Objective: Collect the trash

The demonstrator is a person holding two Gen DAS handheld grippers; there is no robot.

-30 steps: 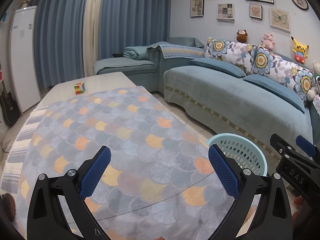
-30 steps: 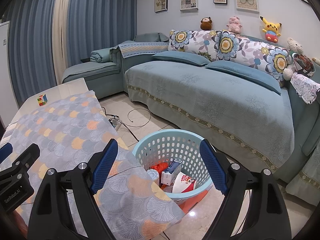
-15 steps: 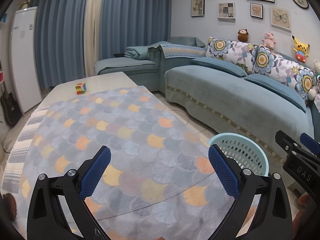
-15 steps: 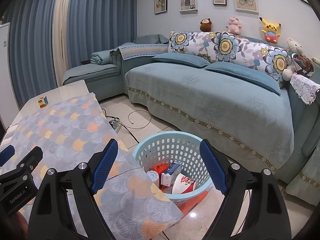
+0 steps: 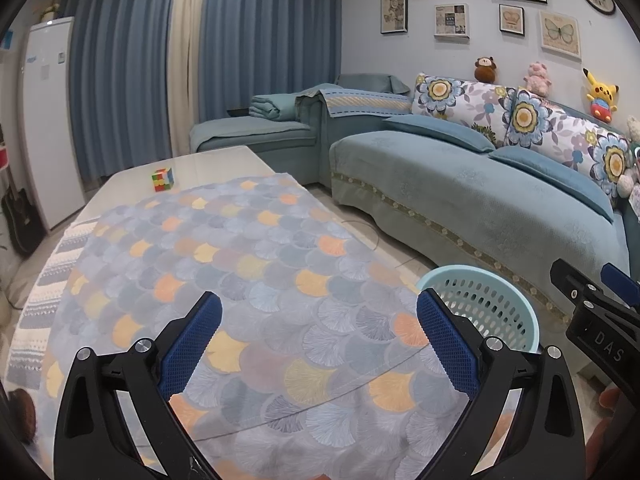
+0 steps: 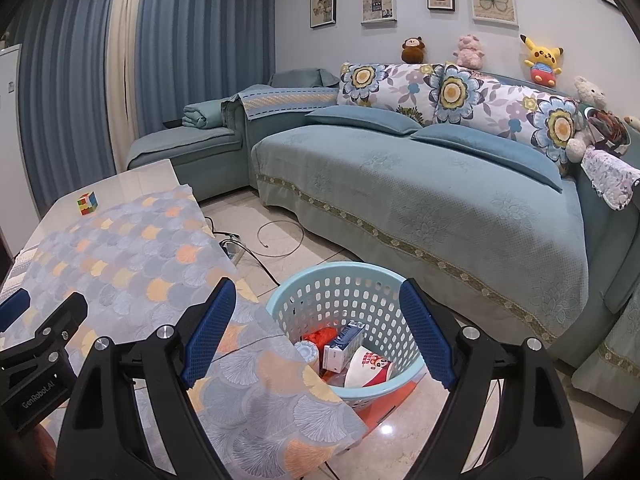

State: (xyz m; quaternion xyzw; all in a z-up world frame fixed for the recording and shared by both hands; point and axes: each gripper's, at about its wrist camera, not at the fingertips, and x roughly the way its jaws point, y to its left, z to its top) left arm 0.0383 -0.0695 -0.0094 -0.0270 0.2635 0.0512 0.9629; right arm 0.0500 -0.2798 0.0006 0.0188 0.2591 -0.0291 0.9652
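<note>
Evidently near done: basket [image 6: 344, 300], lower centre, holds trash [image 6: 344, 354]; tablecloth [image 5: 240, 280] shows none. Left gripper [image 5: 318, 338] and right gripper [image 6: 316, 330] both spread apart, empty.

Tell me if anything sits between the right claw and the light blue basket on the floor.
Nothing visible does. The right claw is open and empty, directly above the light blue perforated plastic basket, whose mouth is uncovered. The scale-patterned tablecloth hangs beside the basket's left rim, not across it.
</note>
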